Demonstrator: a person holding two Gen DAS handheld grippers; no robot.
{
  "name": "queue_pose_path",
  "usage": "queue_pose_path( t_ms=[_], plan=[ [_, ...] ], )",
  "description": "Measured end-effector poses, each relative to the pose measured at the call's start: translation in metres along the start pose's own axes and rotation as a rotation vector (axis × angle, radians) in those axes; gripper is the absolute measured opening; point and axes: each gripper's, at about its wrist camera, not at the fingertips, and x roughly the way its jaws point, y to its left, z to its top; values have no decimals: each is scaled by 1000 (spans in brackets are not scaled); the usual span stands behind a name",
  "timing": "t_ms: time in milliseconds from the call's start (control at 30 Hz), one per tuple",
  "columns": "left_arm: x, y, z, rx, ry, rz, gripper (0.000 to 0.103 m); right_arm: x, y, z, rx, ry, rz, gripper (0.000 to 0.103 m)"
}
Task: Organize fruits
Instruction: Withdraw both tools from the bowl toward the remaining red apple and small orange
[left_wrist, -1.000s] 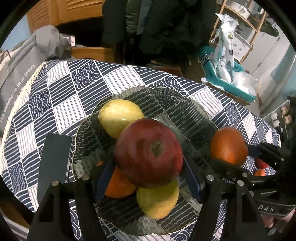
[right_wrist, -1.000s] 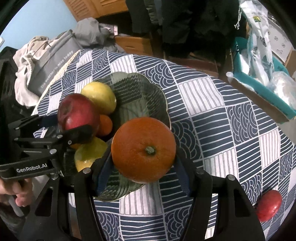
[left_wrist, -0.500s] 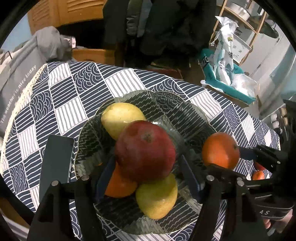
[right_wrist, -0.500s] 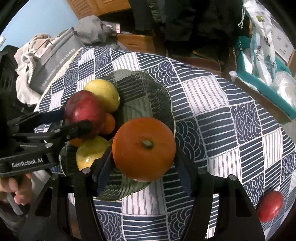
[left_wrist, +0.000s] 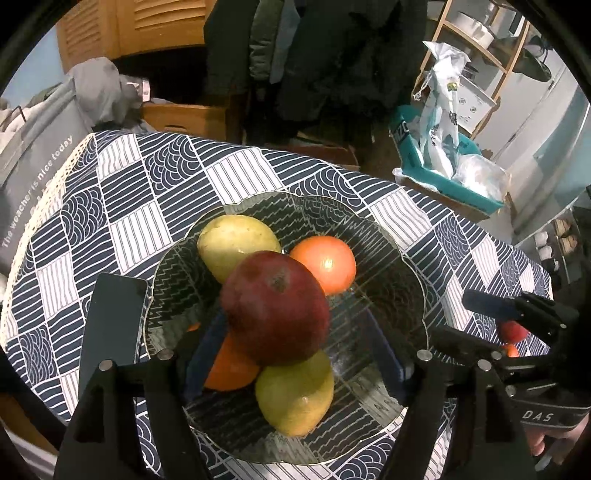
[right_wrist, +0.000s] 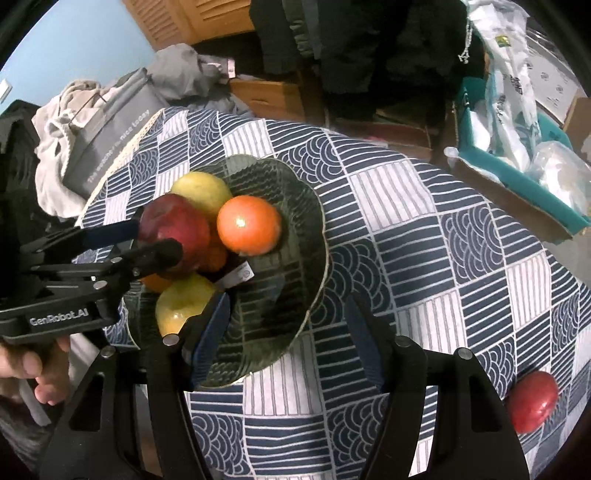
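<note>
our left gripper is opening around the red apple; we see its left pad still against the skin while the right pad stands clear. the apple perches on a yellow pear and a small orange in the glass bowl. our right gripper hangs empty over the bowl's near rim, fingers apart, its orange already resting inside beside the far pear. our worry: the apple, released on that rounded heap, may roll and knock fruit over the shallow rim onto the tablecloth, where another red fruit waits.
</note>
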Motion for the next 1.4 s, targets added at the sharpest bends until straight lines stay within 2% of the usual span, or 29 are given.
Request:
queue_pose_path(
  t_ms=[300,833,1400],
  plan=[
    [-18,-22,-2,55,-38,5,77,-22,-5,-5,-2,-38,-55,66],
    [-51,-77,-5,167,-113,-22,77,-73,-31,-27,10,-109,-205,66],
    [-62,-142,-13,273,-131,-58,77,-126,-77,-65,93,-176,-310,68]
  ],
)
